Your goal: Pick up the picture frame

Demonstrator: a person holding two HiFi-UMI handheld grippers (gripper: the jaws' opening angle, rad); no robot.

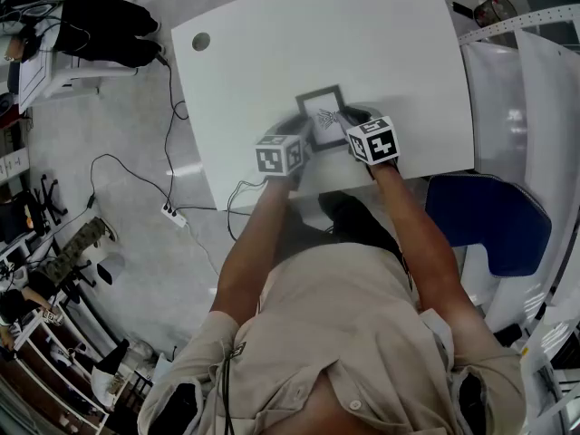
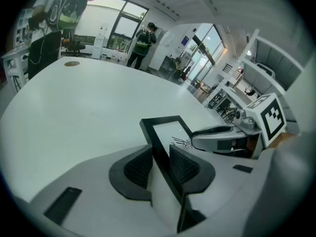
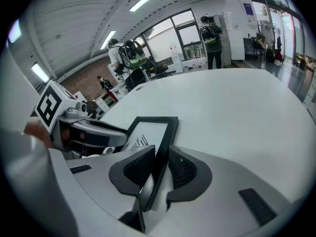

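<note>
The picture frame (image 1: 318, 93) is black around a white sheet (image 1: 319, 109) with a dark spiky drawing (image 2: 183, 143). The counter (image 1: 362, 43) is plain white. The left tool (image 2: 160, 166) and right tool (image 3: 159, 168) are grey with black ribbed pads (image 2: 138, 167) (their cubes (image 1: 279, 154) bear black-and-white squares).

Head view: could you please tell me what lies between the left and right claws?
The picture frame lies between the left claw and the right claw, as the head view shows; each gripper view shows one frame edge between its jaws.

No legible txt, no labels, no nos.
</note>
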